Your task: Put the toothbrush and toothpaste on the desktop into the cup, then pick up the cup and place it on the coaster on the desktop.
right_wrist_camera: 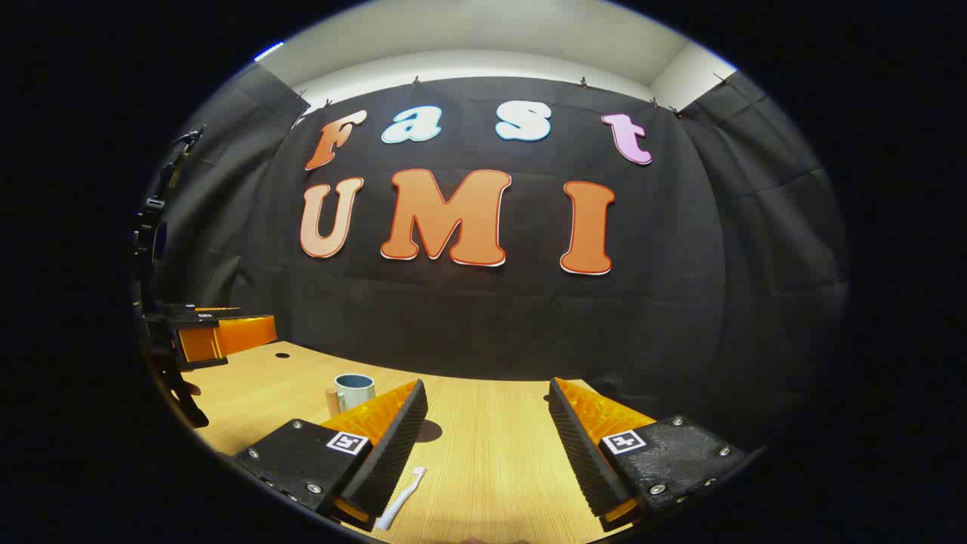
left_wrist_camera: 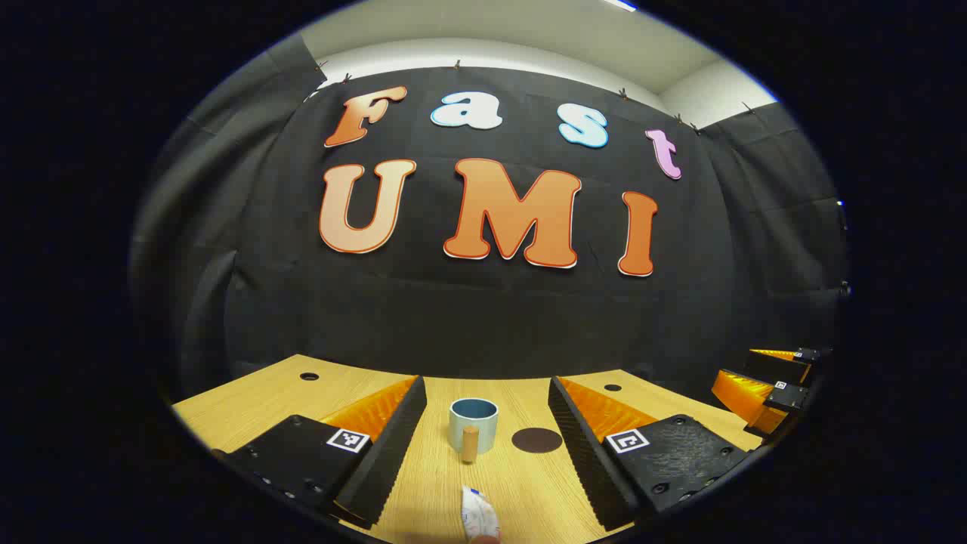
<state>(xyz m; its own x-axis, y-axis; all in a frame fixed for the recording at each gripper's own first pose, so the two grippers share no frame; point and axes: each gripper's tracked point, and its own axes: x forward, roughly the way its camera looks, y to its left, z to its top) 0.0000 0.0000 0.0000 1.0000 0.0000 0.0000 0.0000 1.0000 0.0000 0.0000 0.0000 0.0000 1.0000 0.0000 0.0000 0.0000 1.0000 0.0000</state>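
A pale cup [left_wrist_camera: 474,423] with a wooden handle stands upright on the wooden desktop [left_wrist_camera: 257,400], straight ahead between the fingers of my open left gripper [left_wrist_camera: 487,383]. A dark round coaster [left_wrist_camera: 536,440] lies just right of the cup. The white toothpaste tube [left_wrist_camera: 479,514] lies near the bottom edge, in front of the cup. In the right gripper view, a white toothbrush [right_wrist_camera: 400,499] lies on the desktop by the left finger of my open right gripper [right_wrist_camera: 487,384]. The cup [right_wrist_camera: 353,391] stands farther off to the left there. Neither gripper holds anything.
The right gripper [left_wrist_camera: 770,385] shows at the far right of the left gripper view, and the left gripper [right_wrist_camera: 215,336] at the far left of the right gripper view. Two small holes [left_wrist_camera: 309,375] sit near the desktop's back edge, against the black cloth wall.
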